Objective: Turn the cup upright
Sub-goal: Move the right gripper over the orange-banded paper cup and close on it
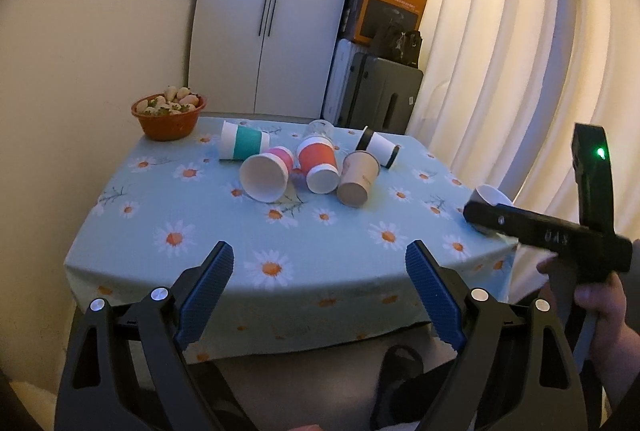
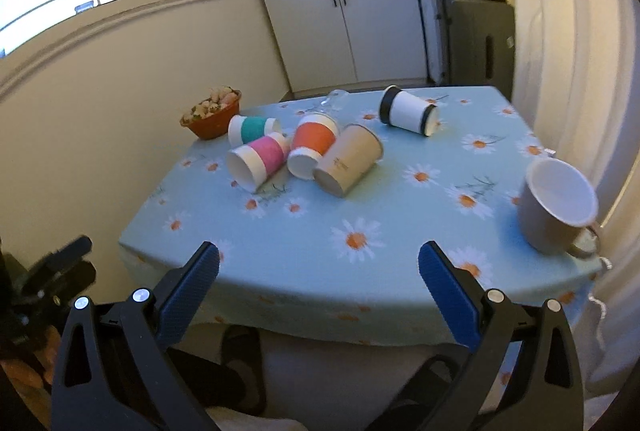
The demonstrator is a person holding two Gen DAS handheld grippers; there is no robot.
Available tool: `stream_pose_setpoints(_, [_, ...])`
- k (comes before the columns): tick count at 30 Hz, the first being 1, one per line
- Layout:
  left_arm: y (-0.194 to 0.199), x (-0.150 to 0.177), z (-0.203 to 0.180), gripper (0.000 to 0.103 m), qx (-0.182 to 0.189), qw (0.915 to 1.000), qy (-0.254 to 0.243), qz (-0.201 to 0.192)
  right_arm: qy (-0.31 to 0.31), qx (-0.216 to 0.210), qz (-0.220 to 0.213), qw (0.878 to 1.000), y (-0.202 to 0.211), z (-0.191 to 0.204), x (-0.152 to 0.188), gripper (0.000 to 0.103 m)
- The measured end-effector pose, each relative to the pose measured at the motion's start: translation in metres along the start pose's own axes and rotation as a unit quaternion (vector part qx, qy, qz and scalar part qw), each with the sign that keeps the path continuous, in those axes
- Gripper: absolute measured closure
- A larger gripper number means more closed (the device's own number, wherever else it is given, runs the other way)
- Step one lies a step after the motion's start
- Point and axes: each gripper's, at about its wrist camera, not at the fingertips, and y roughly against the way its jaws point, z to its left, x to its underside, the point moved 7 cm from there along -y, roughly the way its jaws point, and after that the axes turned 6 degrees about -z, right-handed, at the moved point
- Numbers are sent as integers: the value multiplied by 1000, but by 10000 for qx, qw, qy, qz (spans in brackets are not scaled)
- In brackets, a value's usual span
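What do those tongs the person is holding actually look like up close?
Each pair of tongs is matte black plastic with two angled arms, silver round rivets at the joints, and ribbed blue pads lining the fingers. That goes for the left tongs and the right tongs. Seen from the side, the right one carries a green light and faint embossed lettering, gripped by a bare hand.

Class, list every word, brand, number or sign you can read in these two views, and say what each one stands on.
Orange cardboard box: a blue-and-white brand label at its top corner, too blurred to read.
Beige paper cup: small dark print on its side, too small to read.
Right-hand tool body: faint embossed marks, not legible.
No other text shows.
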Motion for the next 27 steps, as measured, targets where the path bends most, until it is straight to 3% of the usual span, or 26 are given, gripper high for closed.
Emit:
stream_pose_setpoints(7, [-42,-28,27,17,-6,9996,111,246,-441,-501,813,9945,-63,1,-51,4])
stream_pose_setpoints(13, [-78,-40,40,17,-12,9990,105,425,-444,-580,1467,9865,-125,10,-80,4])
stream_pose_setpoints(20, [-111,-43,49,17,64,9973,105,721,-340,-227,2332,9716,-199,18,-97,14])
stream_pose_setpoints(22, [-120,-44,53,17,175,9959,211,861,-310,-115,2539,9667,-217,19,-98,21])
stream_pose_setpoints(27, [-139,-44,56,17,352,9928,267,1113,-186,176,2976,9543,-253,18,-96,23])
